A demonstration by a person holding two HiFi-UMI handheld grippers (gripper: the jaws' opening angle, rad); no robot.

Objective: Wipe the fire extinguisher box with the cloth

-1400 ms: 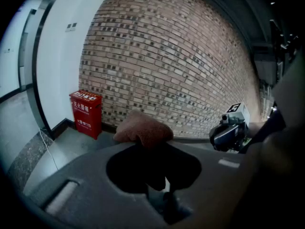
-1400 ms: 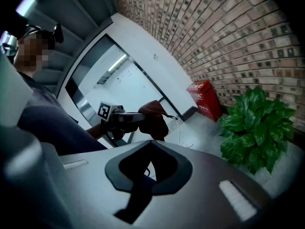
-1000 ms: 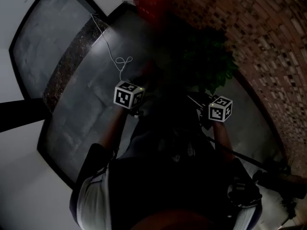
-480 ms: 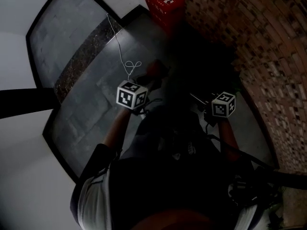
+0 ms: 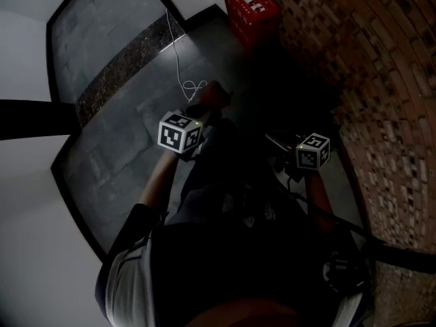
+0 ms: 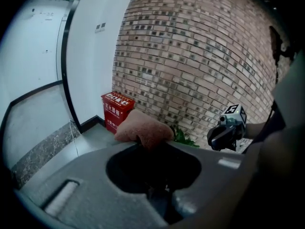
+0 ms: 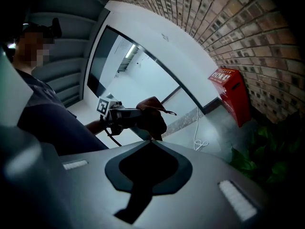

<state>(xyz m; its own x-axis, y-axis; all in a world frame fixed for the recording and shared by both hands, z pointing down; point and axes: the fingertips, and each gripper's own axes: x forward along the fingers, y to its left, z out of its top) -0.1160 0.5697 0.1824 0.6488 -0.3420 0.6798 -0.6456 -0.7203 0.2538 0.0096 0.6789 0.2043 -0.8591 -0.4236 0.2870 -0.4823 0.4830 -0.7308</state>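
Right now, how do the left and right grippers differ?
The left gripper is shut on the pinkish cloth; the right gripper is shut on nothing. In the head view the left gripper sits nearer the red box than the right gripper. Both carry marker cubes.

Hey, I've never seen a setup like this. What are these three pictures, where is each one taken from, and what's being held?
There is no robot here: a person holds a two-jaw gripper in each hand. The head view comes from a camera on the person's head, looking steeply down. The other two come from cameras riding on each gripper, looking along its jaws. The left gripper is clamped on a pinkish-brown cloth. The right gripper has its jaws together on nothing. Ahead, a red fire extinguisher box stands on the grey floor against a brick wall, with a green plant nearby. The cloth is not yet on the box.
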